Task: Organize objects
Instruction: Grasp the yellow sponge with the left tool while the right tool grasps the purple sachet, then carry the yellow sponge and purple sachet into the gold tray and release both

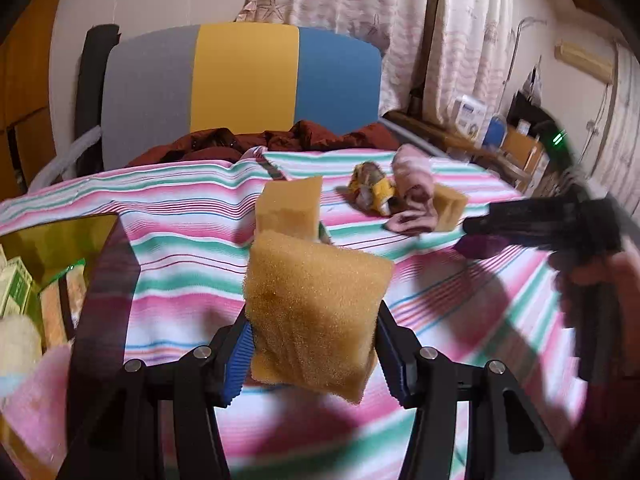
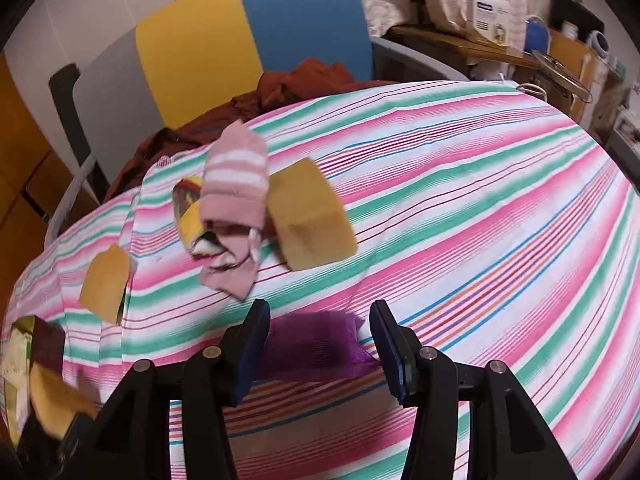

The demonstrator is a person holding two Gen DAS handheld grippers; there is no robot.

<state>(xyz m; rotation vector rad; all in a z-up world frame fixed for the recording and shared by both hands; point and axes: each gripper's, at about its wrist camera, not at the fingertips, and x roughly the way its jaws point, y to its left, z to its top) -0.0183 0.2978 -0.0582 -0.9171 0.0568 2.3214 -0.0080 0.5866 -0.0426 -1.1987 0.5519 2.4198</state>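
I count three tan sponges: one pinched in my left gripper [image 1: 312, 344] at lower centre, two lying on the striped cloth [image 2: 480, 200] flanking two socks, while my right gripper [image 2: 320, 352] clamps a purple pouch [image 2: 316, 344], a tricolour chair [image 1: 240, 80] behind.

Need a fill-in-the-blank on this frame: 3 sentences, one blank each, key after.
1. The left claw is clamped on a yellow ____.
2. The thing between the right claw fingers is ____ in colour.
3. The pink striped sock lies on a ____ bedsheet.

Missing words: sponge; purple; striped
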